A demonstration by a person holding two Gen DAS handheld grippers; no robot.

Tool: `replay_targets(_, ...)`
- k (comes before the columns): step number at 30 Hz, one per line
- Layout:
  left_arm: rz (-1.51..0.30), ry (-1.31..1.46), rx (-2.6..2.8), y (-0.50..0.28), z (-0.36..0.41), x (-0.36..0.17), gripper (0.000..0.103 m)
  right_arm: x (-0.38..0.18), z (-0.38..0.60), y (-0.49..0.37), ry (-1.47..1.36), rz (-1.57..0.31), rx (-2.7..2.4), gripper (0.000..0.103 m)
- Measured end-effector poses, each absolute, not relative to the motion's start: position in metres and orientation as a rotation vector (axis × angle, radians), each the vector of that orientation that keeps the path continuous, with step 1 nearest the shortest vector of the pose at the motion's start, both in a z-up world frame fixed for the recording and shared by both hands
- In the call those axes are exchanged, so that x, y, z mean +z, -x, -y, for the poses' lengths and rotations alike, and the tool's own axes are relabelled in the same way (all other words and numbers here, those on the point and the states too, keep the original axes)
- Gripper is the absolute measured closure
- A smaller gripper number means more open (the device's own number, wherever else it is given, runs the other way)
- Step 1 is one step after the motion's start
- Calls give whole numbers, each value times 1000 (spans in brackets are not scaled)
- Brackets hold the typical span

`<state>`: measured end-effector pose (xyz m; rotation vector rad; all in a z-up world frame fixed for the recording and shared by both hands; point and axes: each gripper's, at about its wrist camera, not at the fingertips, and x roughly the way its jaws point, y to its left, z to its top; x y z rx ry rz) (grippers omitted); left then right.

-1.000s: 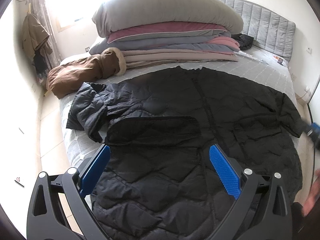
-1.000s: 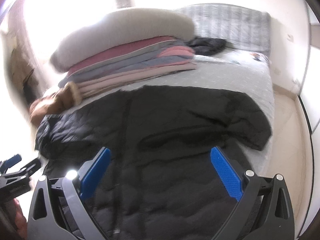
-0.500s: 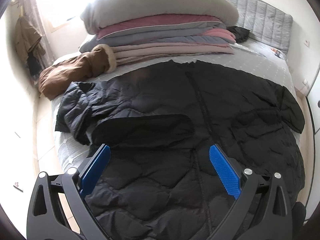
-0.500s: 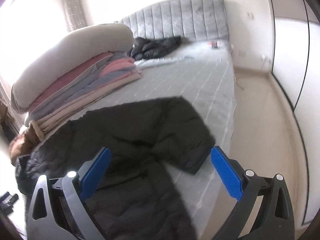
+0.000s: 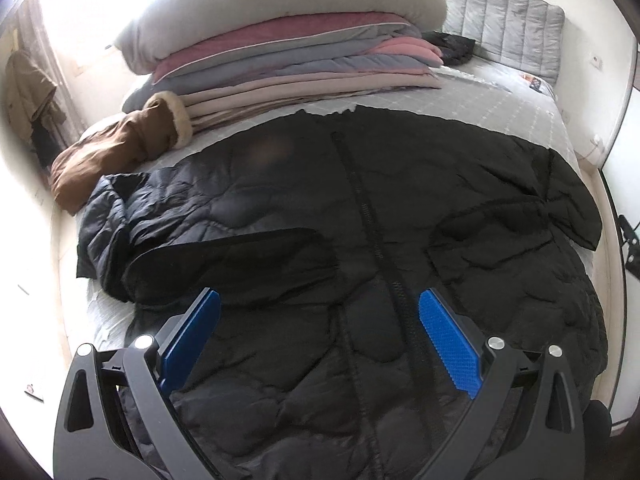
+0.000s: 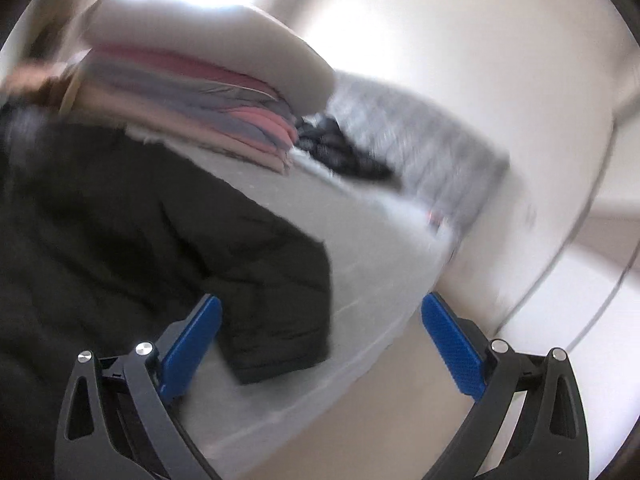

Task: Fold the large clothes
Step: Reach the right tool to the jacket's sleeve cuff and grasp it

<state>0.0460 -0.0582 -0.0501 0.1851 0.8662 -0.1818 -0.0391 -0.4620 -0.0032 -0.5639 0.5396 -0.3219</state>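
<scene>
Your left gripper (image 5: 318, 320) hangs over the lower half of the black coat (image 5: 360, 208), jaws spread wide, nothing between them. The coat lies front-up and flat across the bed (image 5: 500, 100), zipper (image 5: 368, 220) running down the middle. Left sleeve (image 5: 224, 252) is folded in across the chest; the other sleeve (image 5: 560, 200) lies out near the bed's edge.

Only the left view gives the full layout: the stack of folded bedding (image 5: 300, 64) with a pillow (image 5: 280, 8) on top behind the coat, a brown garment (image 5: 120, 144) beside the stack, a small dark garment (image 5: 452, 46) near the grey headboard (image 5: 500, 12), and a brown jacket (image 5: 28, 92) hanging by the bright window at far left.

The right view is motion-blurred and tilted. Your right gripper (image 6: 320, 332) is also wide open and empty, above the coat's right sleeve end (image 6: 280, 320) at the bed's edge (image 6: 380, 300). Only this view shows the beige floor (image 6: 380, 420) and the white wall (image 6: 480, 80) on that side.
</scene>
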Motion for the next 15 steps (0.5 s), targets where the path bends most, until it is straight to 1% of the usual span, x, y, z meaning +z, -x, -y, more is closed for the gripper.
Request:
replay_targets(1, -870, -189, -187, -47, 63, -51, 7, -11, 463, 41, 632, -524, -318, 6)
replay_targets(6, -884, -213, -207, -52, 86, -54, 7, -35, 482, 45, 752, -515, -249, 6)
replay_targets(10, -897, -225, -229, -56, 104, -57, 7, -51, 477, 48, 890, -482, -185, 6)
replay_targets(15, -921, -227, -249, -61, 122, -62, 7, -85, 473, 45, 1063, -500, -79, 6)
